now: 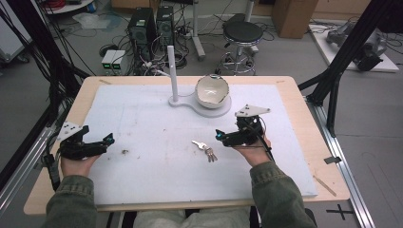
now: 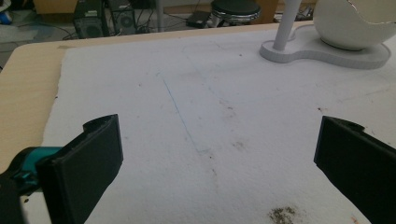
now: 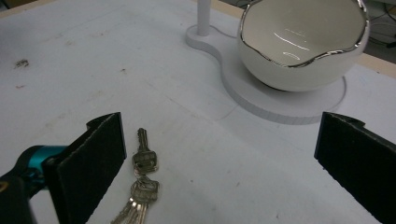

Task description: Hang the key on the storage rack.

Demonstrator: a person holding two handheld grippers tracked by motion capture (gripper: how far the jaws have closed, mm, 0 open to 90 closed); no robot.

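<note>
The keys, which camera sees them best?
The right gripper view: the keys lie close, just beside its open claw's left jaw. The high view shows the keys small, on the white mat.

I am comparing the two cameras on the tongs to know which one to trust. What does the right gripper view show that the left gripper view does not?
Right gripper view alone: a bunch of keys lying on the white mat beside the left jaw of the open right tongs, and the glossy inside of the bowl with its silver rim.

Left gripper view alone: a brown stain on the mat, between the jaws of the open left tongs, and the computer towers on the floor.

Both: the white bowl on its stand with the upright post.
</note>
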